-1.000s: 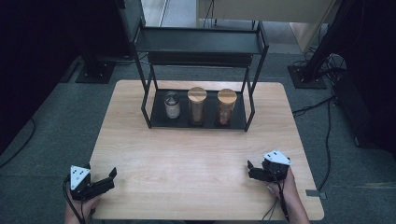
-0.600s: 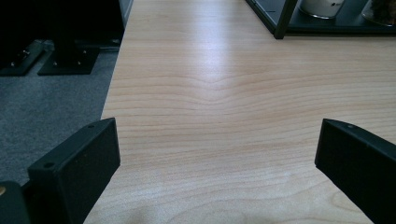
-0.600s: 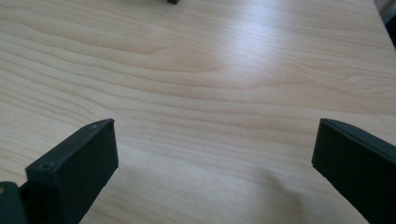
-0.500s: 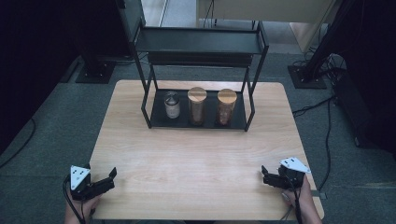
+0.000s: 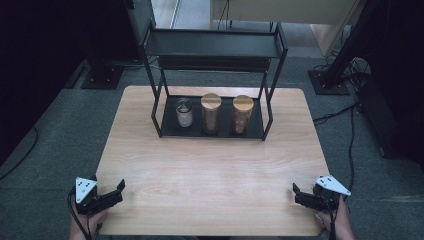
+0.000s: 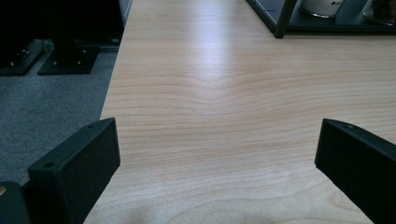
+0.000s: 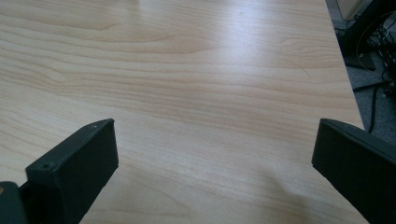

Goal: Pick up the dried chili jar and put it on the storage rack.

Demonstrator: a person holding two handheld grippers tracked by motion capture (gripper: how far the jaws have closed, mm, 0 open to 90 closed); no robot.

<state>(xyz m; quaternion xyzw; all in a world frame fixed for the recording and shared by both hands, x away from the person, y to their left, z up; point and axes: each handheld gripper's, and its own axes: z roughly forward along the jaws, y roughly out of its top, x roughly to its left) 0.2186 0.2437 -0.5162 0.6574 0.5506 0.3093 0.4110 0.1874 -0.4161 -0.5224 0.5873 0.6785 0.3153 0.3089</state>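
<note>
Both my tongs sit at the near edge of the worktop (image 5: 210, 165), the left tongs (image 5: 116, 192) by the near left corner and the right tongs (image 5: 299, 194) by the near right corner, each with its jaws spread wide and nothing between them; in both gripper views I look along the jaws at bare wood. What I have to reach stands well apart from me on the far side: a black rack (image 5: 212, 47) whose bottom tray carries three containers in a row, a small metal-lidded jar (image 5: 184, 113) on the left, a tall wooden-lidded jar (image 5: 211, 114) in the middle and a second wooden-lidded jar (image 5: 242, 115) on the right, close together but, as far as I can tell, not touching. The rack's near left post (image 6: 286, 17) and the small jar's base (image 6: 322, 6) show at the far right of my left gripper view. As I judge it, the step now is the approach. I would pick the end jar nearest the hand that goes, come in low and level beneath the upper shelf, keep the jaws wide until they straddle the glass body below the lid, and steer clear of the posts and the neighbouring jar. Then I'd close gently and lift straight out toward me, not tilting.
</note>
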